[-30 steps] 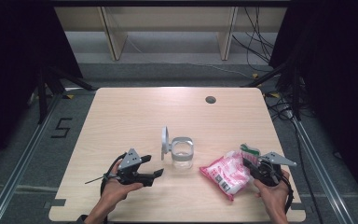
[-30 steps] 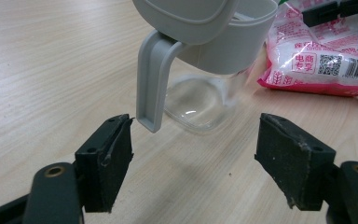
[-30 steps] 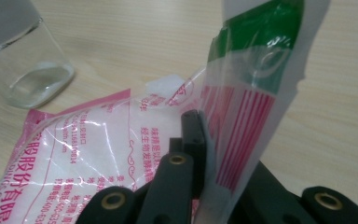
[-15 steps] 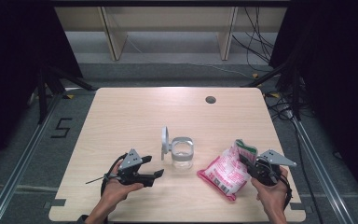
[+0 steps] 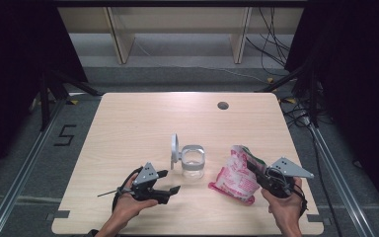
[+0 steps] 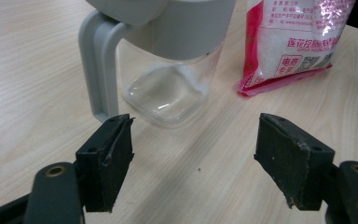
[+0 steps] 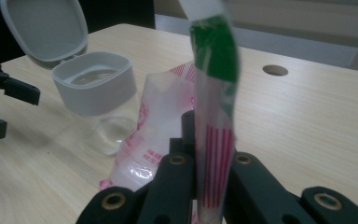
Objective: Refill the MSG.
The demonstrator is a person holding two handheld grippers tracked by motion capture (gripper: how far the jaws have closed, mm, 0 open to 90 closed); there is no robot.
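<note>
Pinching a crinkly pink plastic bag (image 5: 237, 174), the right gripper (image 5: 256, 173) faces a clear jar (image 5: 193, 163); the left gripper (image 5: 170, 181) gapes empty.

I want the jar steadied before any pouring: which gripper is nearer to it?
Left. The left gripper sits open just short of the jar, apart from it. The right gripper is beyond the pink bag it clamps.
</note>
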